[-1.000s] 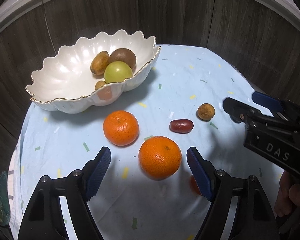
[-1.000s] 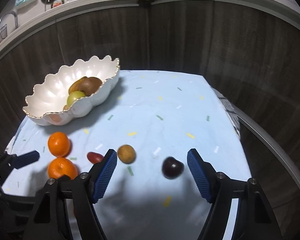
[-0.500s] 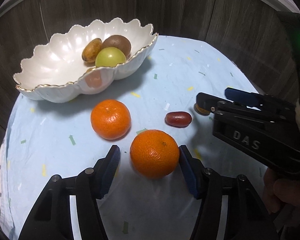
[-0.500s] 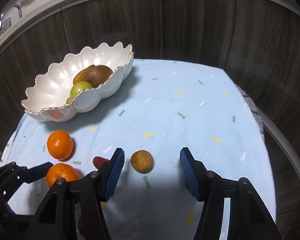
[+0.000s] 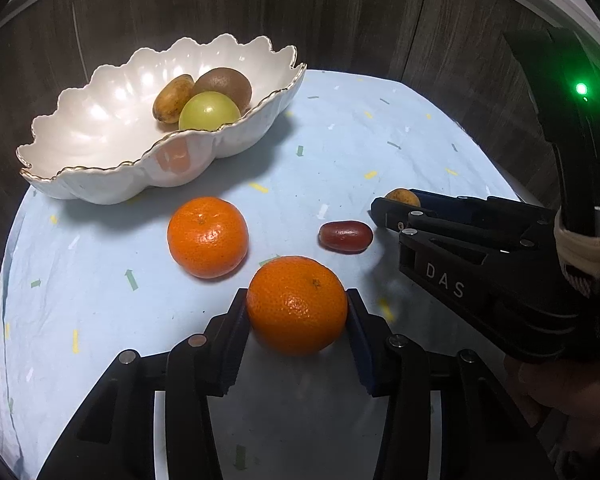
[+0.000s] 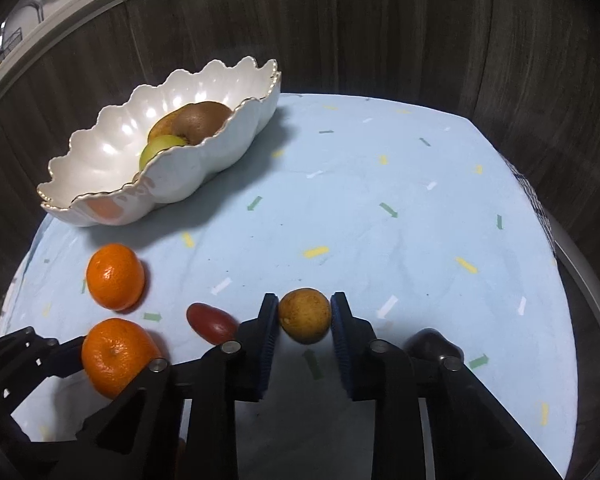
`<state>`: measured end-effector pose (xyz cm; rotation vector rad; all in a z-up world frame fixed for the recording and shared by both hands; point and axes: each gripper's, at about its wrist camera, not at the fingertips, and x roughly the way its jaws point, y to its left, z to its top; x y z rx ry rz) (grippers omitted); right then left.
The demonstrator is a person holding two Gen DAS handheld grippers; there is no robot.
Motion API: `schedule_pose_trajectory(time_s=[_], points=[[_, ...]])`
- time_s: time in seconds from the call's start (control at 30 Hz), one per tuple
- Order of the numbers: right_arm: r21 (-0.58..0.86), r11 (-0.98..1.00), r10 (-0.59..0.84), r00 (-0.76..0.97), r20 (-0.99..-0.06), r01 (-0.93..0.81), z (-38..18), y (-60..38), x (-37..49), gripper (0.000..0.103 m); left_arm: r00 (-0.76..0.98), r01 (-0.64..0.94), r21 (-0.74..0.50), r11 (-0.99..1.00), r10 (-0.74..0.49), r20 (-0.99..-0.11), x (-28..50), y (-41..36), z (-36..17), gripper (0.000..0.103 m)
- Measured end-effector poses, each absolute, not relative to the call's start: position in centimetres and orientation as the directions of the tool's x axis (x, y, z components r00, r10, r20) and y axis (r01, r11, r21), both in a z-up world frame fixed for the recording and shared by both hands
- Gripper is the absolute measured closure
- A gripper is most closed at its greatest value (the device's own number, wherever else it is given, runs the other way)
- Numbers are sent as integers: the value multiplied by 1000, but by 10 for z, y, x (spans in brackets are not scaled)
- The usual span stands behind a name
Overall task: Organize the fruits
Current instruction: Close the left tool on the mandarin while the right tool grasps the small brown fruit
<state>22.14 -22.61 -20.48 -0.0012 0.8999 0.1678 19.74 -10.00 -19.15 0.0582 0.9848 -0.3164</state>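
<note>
Date (image 5: 345, 236) (red, oblong) lies crosswise beside the mandarins (image 5: 207, 237).

- The right gripper (image 6: 305, 316) is closing its jaws on a small brown fruit (image 6: 305, 315); both blue pads touch its sides.
- A red date (image 6: 212, 322) lies just left of the left pad.
- A dark fruit (image 6: 430, 345) sits behind the right finger, partly hidden.
- The left gripper (image 6: 40, 360), at the lower left edge, has an orange (image 6: 116, 356) between its fingers.
- A second orange (image 6: 115, 276) rests on the blue cloth (image 6: 380, 240) beyond it.
- The white scalloped bowl (image 6: 204, 168) holds a kiwi (image 6: 204, 120), a green fruit (image 6: 160, 148) and a tan fruit, mostly hidden.
</note>
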Motion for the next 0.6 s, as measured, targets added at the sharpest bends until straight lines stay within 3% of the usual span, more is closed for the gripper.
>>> schedule_pose_trajectory(time_s=[0.6], points=[[81, 987, 150, 641, -753, -136, -173, -225, 205, 76, 563, 288, -92, 953, -246, -789, 191, -91, -163, 58]])
